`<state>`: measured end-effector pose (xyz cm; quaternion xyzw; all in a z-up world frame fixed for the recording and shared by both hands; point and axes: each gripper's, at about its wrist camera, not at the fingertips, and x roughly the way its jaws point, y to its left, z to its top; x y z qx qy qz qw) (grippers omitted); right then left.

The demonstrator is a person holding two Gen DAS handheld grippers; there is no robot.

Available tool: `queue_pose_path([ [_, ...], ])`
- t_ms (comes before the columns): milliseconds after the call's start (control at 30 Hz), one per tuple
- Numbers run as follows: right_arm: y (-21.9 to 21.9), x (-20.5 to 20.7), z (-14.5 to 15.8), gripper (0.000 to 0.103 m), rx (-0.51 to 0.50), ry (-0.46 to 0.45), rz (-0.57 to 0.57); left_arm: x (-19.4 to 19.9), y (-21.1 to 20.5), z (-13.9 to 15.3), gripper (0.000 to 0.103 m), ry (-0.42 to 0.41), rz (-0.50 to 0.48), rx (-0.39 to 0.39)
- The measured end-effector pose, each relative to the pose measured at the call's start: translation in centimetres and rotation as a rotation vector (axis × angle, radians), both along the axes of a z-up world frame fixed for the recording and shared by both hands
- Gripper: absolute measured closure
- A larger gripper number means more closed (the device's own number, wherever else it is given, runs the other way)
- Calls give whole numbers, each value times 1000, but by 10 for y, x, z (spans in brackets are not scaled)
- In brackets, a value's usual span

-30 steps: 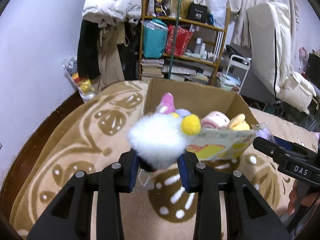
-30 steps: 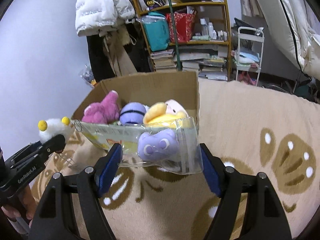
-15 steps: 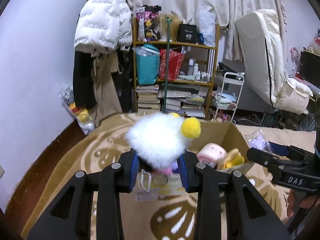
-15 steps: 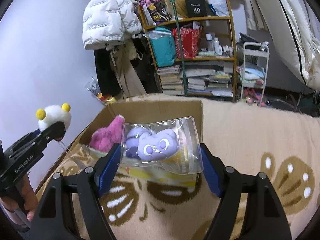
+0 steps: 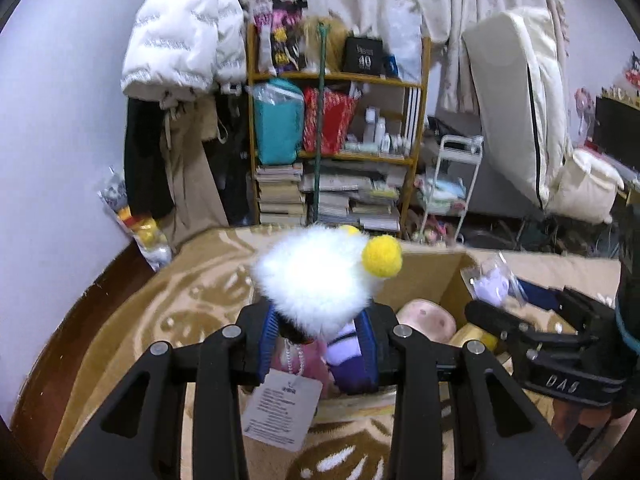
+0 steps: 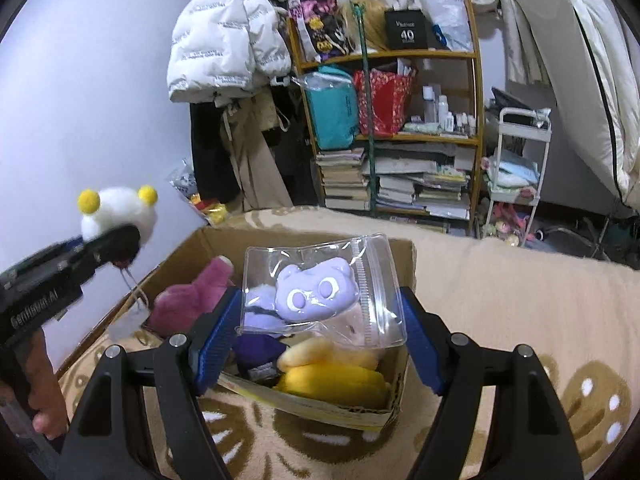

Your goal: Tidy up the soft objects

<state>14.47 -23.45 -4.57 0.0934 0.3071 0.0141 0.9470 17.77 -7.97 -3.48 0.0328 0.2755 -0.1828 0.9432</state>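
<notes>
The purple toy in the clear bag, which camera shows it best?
The right wrist view: the purple toy faces the lens, held in its clear bag above the cardboard box. The left wrist view shows it only as a small blur at the side.

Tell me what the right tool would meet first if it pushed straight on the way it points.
Probably the toys in the cardboard box: the right tool, carrying the bagged purple plush, points down into it, most likely toward the purple toy or the yellow plush. Depth is unclear.

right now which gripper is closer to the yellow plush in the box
Right. The right gripper, holding the clear bag, hangs just above the yellow plush. The left gripper, holding the white fluffy toy, is off by the box's far side.
</notes>
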Motion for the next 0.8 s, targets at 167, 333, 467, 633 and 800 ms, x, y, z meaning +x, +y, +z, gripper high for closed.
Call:
queue_pose_path([
  [167, 0, 3, -5, 22, 4, -17, 21, 9, -10, -20, 68, 60, -31, 9],
  [333, 2, 4, -12, 22, -3, -7, 29, 12, -9, -29, 40, 81, -18, -18],
  [467, -3, 2, -12, 22, 11, 4, 17, 8, -6, -31, 37, 83, -13, -5],
  [633, -5, -8, -3, 16, 16, -8, 19, -2, 9, -25, 23, 88, 20, -23],
  [800, -3, -18, 7, 10, 9, -10, 22, -10, 17, -16, 12, 87, 37, 5],
])
